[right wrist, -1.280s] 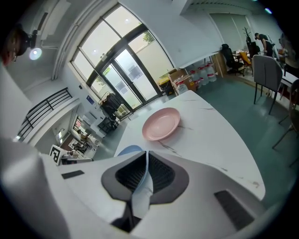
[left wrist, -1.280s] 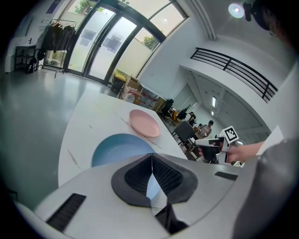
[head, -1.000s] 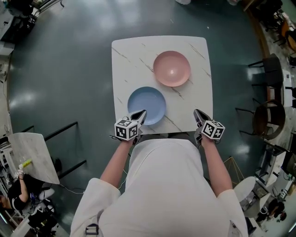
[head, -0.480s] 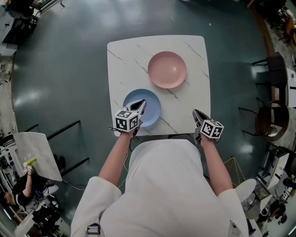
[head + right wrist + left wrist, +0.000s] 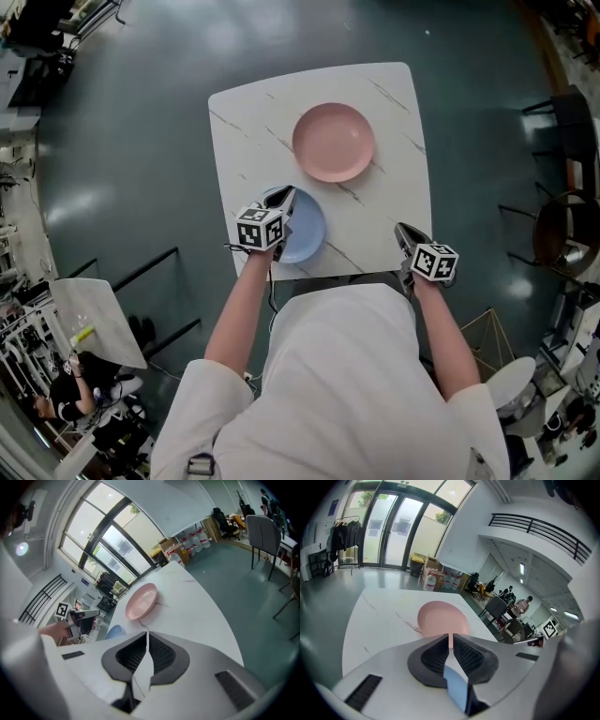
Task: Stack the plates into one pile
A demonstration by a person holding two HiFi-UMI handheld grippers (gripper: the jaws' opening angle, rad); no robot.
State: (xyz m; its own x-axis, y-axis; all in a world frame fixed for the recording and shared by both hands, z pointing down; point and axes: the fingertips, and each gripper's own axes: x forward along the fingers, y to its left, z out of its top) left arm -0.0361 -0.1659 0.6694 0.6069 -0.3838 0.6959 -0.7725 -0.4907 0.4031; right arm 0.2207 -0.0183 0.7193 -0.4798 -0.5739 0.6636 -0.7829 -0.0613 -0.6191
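Left claw (image 5: 288, 192) closed over blue plate (image 5: 307, 231), left gripper view — pink plate (image 5: 440, 618)

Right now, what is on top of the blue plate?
Nothing lies on the blue plate. The shut left gripper hangs over its left edge and hides the part beneath, so contact cannot be told. The pink plate sits apart on the table.

White table (image 5: 394, 187) with thin grey-brown marble veins. One plate (image 5: 334, 142) is plain pale pink; the other plate (image 5: 307, 232) is plain light blue. Floor (image 5: 141, 141): glossy dark teal with pale reflections. Left gripper (image 5: 287, 192) and right gripper (image 5: 401, 228): light grey bodies, dark grey ribbed pads (image 5: 433, 656), each with a white cube bearing black square markers. The person's shirt (image 5: 337, 394) is white.
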